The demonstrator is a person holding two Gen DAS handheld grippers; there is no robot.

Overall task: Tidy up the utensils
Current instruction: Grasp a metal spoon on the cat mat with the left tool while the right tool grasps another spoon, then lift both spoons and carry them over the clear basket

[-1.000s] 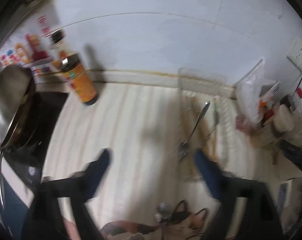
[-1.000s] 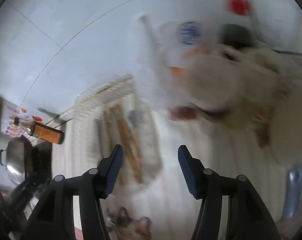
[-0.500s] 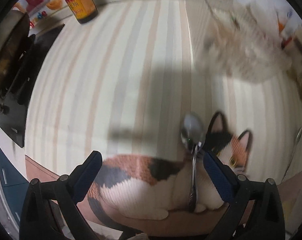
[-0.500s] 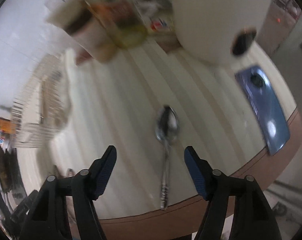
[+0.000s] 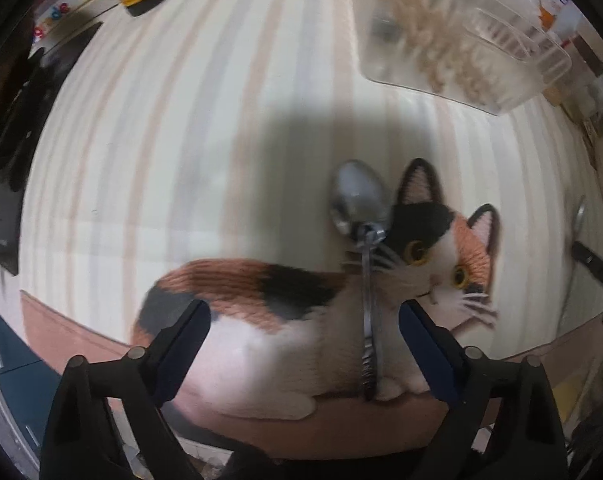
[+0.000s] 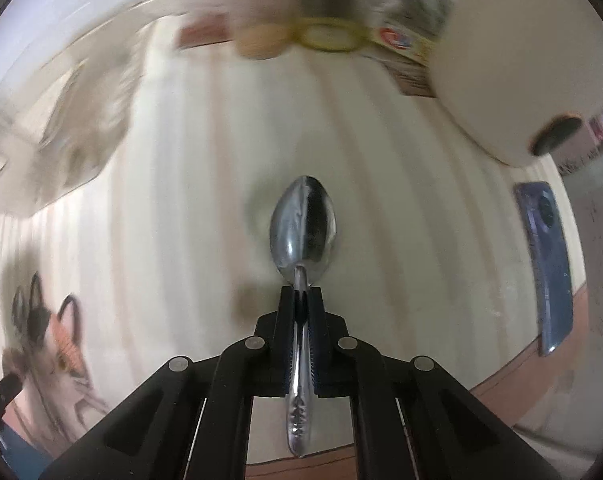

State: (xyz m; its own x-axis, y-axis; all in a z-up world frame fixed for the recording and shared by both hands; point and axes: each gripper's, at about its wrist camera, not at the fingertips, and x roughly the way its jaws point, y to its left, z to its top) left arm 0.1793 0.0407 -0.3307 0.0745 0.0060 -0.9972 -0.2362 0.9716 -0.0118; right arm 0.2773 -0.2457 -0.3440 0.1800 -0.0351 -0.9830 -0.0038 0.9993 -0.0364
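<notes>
Right gripper (image 6: 300,294) clenched on spoon (image 6: 303,224) neck: light, stiff, slick steel. Left gripper (image 5: 303,316) spread wide over second spoon (image 5: 359,204); best taken mid-handle.

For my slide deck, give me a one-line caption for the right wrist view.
Right gripper shut on a metal spoon over the striped counter.

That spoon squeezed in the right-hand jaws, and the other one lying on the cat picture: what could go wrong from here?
1. The right gripper pinches its spoon on the thin neck, so the heavy bowl end might swivel or slip during the carry.
2. The second spoon lies off-centre between the open left gripper jaws, nearer one finger; closing could nudge it instead of catching it.
3. The clear tray already holds utensils, so a dropped spoon may bounce out.
</notes>
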